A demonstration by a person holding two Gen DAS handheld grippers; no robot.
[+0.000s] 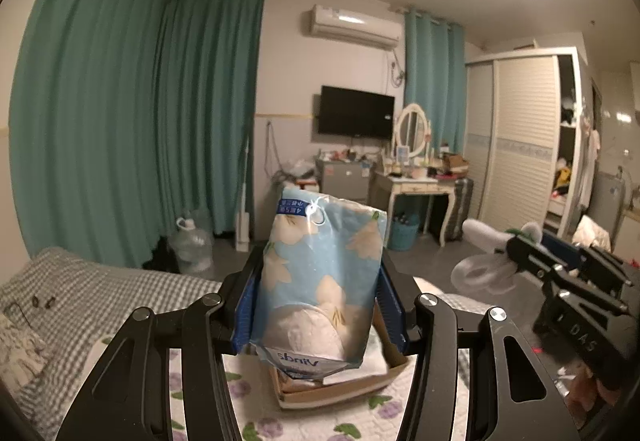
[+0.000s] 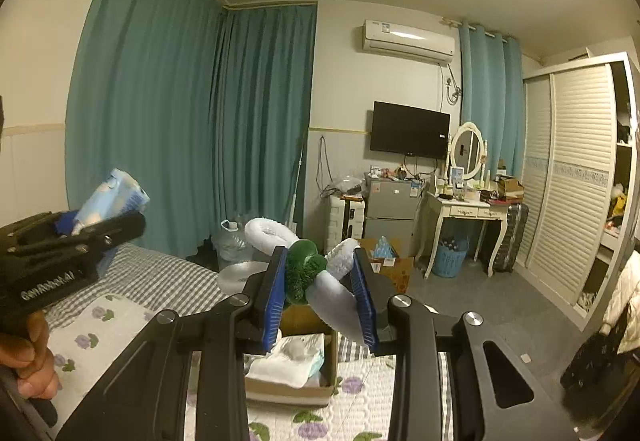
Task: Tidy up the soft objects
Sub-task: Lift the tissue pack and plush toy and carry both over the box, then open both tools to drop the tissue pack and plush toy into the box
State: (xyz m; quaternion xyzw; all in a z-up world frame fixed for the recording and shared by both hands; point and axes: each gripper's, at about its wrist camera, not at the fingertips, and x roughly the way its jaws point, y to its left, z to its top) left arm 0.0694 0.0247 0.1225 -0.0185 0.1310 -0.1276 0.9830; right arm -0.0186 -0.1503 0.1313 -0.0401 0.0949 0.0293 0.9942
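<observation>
Left tongs [image 1: 320, 305] pinching tissue pack [image 1: 320, 281], right tongs [image 2: 320, 301] pinching plush slippers [image 2: 316, 273], both above cardboard box [image 2: 288, 393].

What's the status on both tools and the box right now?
Left tool shut on tissue pack. Right tool shut on plush toy. Both above cardboard box on bed; nothing blocking.
</observation>
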